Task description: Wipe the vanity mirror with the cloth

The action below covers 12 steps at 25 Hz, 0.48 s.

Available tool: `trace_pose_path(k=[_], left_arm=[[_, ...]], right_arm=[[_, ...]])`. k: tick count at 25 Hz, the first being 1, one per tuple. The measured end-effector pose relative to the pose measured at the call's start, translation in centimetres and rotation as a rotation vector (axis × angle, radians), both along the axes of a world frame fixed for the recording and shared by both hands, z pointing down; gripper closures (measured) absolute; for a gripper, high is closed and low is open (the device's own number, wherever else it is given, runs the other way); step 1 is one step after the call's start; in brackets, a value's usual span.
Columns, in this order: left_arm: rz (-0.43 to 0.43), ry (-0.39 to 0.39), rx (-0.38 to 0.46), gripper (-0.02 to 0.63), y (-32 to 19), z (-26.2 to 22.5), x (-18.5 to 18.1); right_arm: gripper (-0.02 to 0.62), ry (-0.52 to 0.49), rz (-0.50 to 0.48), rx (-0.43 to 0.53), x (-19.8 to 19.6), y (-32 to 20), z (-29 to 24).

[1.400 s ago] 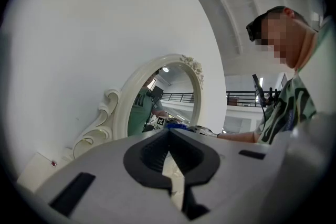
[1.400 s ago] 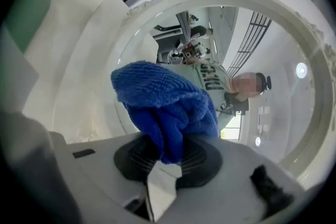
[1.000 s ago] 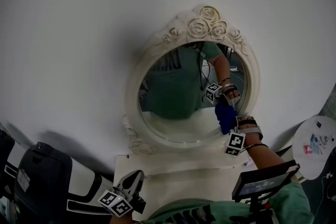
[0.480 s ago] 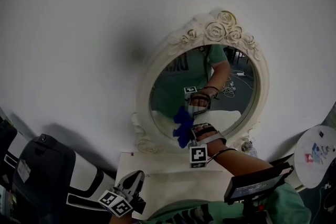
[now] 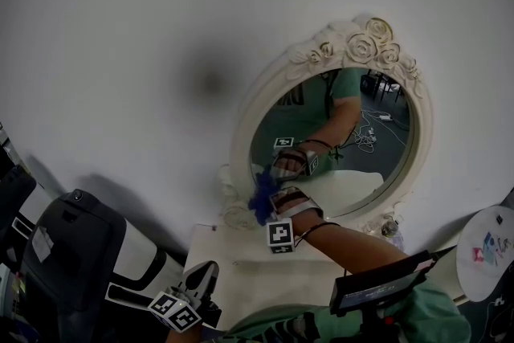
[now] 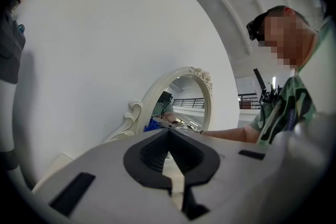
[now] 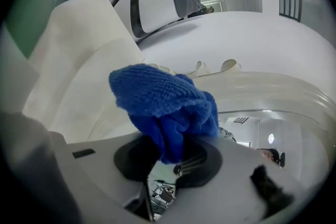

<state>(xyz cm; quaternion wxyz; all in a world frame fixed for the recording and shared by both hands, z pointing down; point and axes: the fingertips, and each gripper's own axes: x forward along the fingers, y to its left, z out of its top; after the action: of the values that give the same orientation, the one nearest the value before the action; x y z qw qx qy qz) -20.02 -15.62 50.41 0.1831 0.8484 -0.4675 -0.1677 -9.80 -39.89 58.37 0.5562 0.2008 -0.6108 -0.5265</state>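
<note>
An oval vanity mirror (image 5: 353, 144) in a cream frame carved with roses (image 5: 365, 36) stands against the white wall. My right gripper (image 5: 267, 207) is at the lower left edge of the glass, shut on a blue cloth (image 5: 261, 201) that presses against the mirror next to the frame. In the right gripper view the cloth (image 7: 163, 102) bunches out of the shut jaws (image 7: 168, 152), with the frame's rim (image 7: 252, 89) just beyond. My left gripper (image 5: 202, 279) hangs low over the table, away from the mirror, its fingertips (image 6: 168, 132) closed together on nothing. The left gripper view shows the mirror (image 6: 181, 105) side-on.
The mirror stands on a white vanity top (image 5: 241, 257). A dark grey and white chair-like object (image 5: 72, 253) sits at the lower left. A black flat device (image 5: 385, 281) is by my right arm, and a round white disc (image 5: 486, 241) lies at the far right.
My right gripper has carried the blue cloth leftward along the lower part of the glass, from the right edge to the left edge. The left gripper has stayed put.
</note>
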Motion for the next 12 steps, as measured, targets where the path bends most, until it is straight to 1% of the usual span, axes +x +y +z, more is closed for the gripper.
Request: trace_pose_path(k=[2,5,12], left_arm=[[0.006,0.003,0.002,0.597,-0.1,-0.1,0.2],[0.021,0.001,0.01,0.597,-0.4,-0.4,0.7],[0.085,0.0,0.012,0.597,-1.7,-0.6,3.0]], right_arm=[[0.512,0.006,0.021,-0.009,1.3,0.0,0.3],[0.512,0.01,0.073,-0.029,4.9,-0.1,1.0],[0.512,0.029,0.243,-0.043,16.8,-0.6,1.6]])
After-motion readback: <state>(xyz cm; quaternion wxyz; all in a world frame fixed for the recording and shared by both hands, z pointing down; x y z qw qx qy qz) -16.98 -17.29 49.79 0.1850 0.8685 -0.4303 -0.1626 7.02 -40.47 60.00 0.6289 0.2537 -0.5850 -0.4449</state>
